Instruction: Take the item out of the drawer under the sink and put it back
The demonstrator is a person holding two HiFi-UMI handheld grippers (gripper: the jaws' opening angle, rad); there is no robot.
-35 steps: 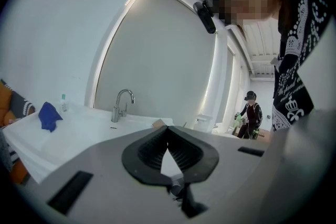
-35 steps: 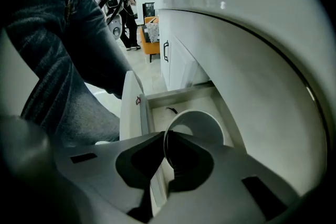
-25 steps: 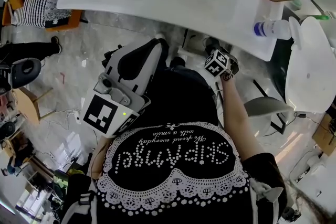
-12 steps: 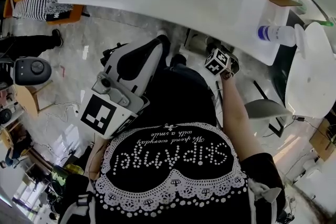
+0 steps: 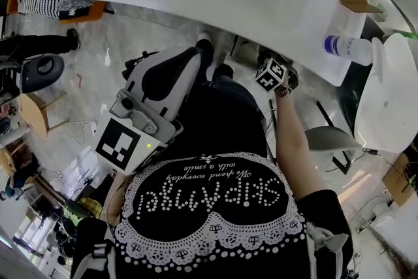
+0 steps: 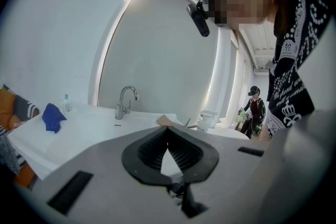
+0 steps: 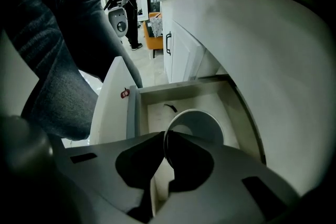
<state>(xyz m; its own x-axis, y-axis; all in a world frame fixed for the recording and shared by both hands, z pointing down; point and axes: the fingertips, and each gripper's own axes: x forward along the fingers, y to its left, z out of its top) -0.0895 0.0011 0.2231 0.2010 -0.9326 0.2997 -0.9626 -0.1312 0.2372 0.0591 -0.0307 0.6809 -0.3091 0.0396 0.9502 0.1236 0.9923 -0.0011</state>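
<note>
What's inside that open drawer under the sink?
Inside the drawer: a white bowl, its rim clamped by the right gripper, and a small dark scrap on the floor behind. The gripper covers the drawer's near end.

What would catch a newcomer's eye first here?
First, the right gripper pinches the rim of a white bowl over the open drawer below the counter. Next comes the left gripper, shut and empty, pointing at that white counter with its faucet and a blue cloth.
</note>
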